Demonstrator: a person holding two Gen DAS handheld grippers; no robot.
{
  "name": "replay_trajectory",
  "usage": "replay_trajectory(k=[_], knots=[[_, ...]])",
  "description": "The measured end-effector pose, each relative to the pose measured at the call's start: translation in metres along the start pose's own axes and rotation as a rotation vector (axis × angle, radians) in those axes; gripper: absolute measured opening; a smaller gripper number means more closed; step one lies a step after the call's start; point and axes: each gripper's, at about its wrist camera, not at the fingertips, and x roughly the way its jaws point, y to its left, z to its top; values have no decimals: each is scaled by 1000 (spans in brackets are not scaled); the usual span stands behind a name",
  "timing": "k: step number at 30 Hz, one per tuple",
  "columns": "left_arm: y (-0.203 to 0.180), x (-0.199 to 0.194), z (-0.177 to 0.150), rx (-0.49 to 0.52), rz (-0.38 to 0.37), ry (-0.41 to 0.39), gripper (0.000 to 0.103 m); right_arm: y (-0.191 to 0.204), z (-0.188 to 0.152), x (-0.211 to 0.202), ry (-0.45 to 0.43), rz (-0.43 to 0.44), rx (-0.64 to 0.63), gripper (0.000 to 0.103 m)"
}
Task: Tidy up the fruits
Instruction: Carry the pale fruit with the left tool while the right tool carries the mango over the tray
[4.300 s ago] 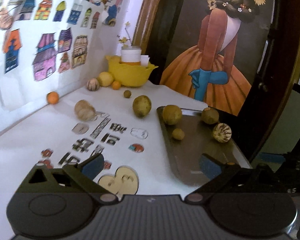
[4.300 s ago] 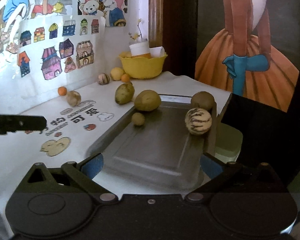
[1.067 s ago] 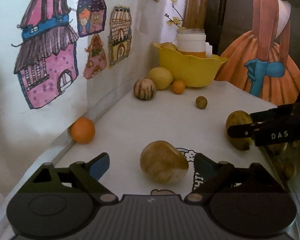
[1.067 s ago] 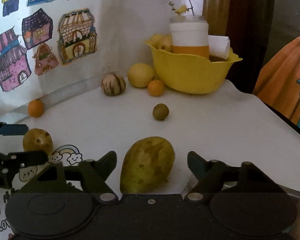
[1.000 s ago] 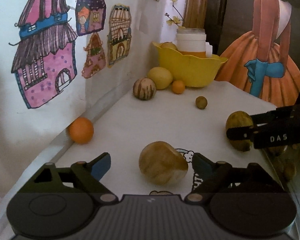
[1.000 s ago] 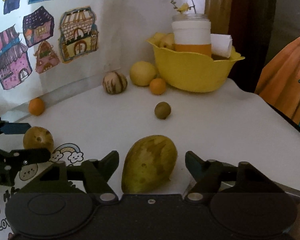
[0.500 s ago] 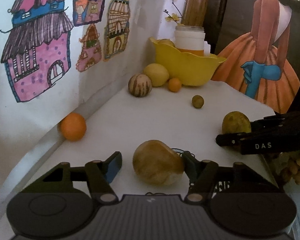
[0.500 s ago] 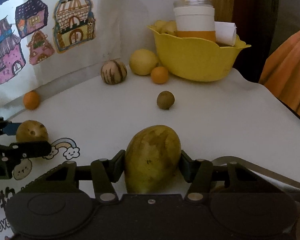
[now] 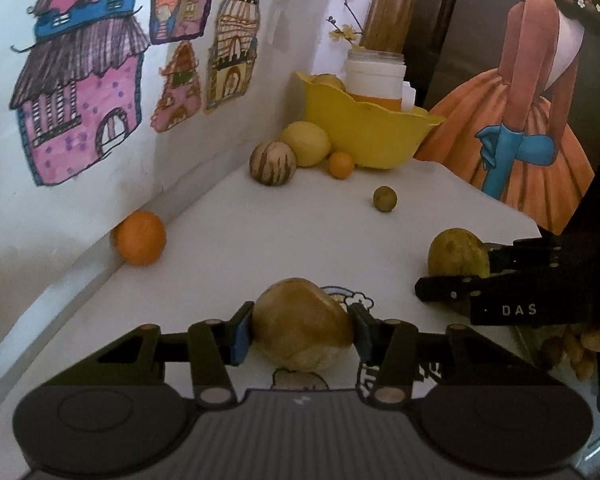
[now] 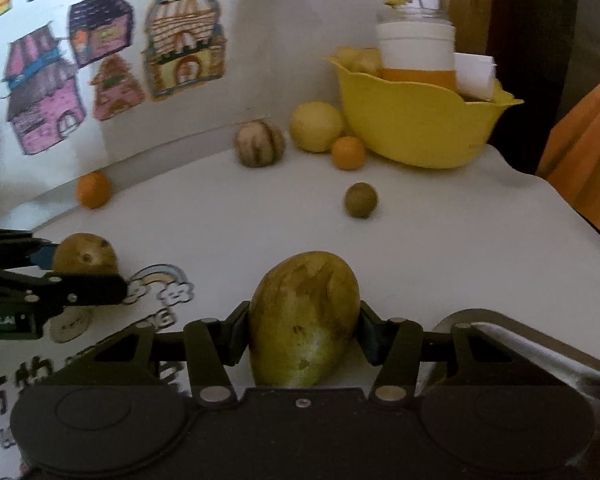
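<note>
Left gripper [image 9: 300, 330] clamped on brown pear [image 9: 300, 324] – right gripper [image 10: 304, 334] clamped on mango [image 10: 304, 316]

My left gripper [image 9: 300, 330] angles down toward the tabletop, its jaws just closing in, both blue pads [image 9: 241, 336] pressed against the flanks of a round brown fruit [image 9: 302, 322]. My right gripper [image 10: 304, 330] tilts down steeper, pads clamped either side of a green mango [image 10: 304, 316], its tip poking beyond my fingertips.
</note>
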Motion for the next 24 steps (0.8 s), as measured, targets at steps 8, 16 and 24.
replay_trajectory(k=[8,16,24], knots=[[-7,-25,-6,-2,5,0,54,10,-2,-32,-49,36,2,55],[-37,-60,-6,51,-30,-35,54,4,-19,-95,-97,37,18,55],[-84,-76,-14,83,-110,-37,54,-16,-54,-164,-115,-13,44,55]])
